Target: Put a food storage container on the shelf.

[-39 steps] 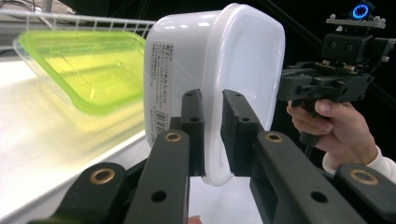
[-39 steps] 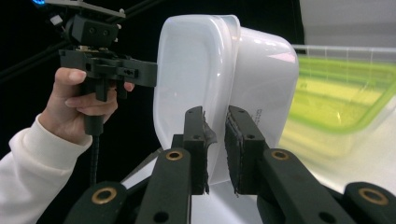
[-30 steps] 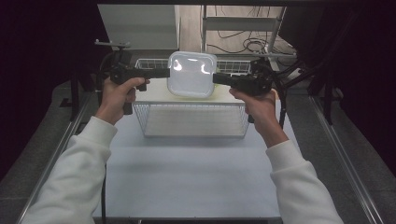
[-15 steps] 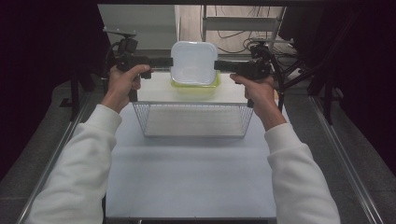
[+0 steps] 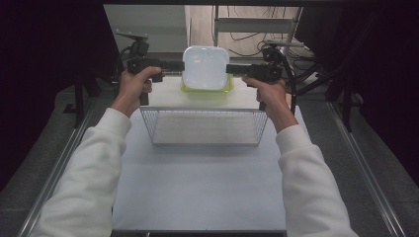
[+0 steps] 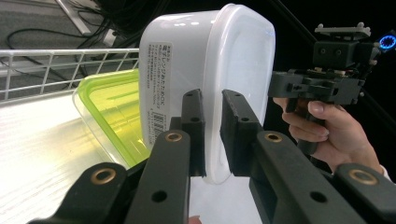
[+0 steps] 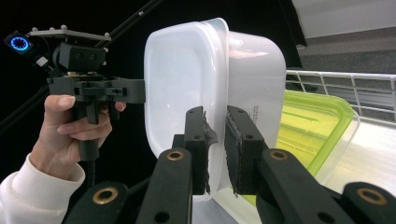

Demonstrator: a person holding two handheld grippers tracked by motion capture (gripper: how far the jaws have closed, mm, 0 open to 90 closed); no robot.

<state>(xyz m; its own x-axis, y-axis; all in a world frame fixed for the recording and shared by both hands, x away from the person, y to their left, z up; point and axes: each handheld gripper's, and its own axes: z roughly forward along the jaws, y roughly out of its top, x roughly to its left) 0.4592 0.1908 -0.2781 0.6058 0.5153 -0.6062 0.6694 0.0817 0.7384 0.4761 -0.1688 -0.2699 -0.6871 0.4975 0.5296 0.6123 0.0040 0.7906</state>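
White container [image 5: 205, 67] is clamped at opposite rims by left gripper [image 5: 173, 65] and right gripper [image 5: 236, 68], tilted above green-lidded box [image 5: 206, 91]; wire basket [image 5: 205, 127] sits nearer.

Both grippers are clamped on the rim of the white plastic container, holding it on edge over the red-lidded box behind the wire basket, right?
Not quite: the lid is yellow-green, not red. The left gripper and right gripper do clamp the rim of the white plastic container, held on edge over the green-lidded box behind the wire basket, as the left gripper view shows.
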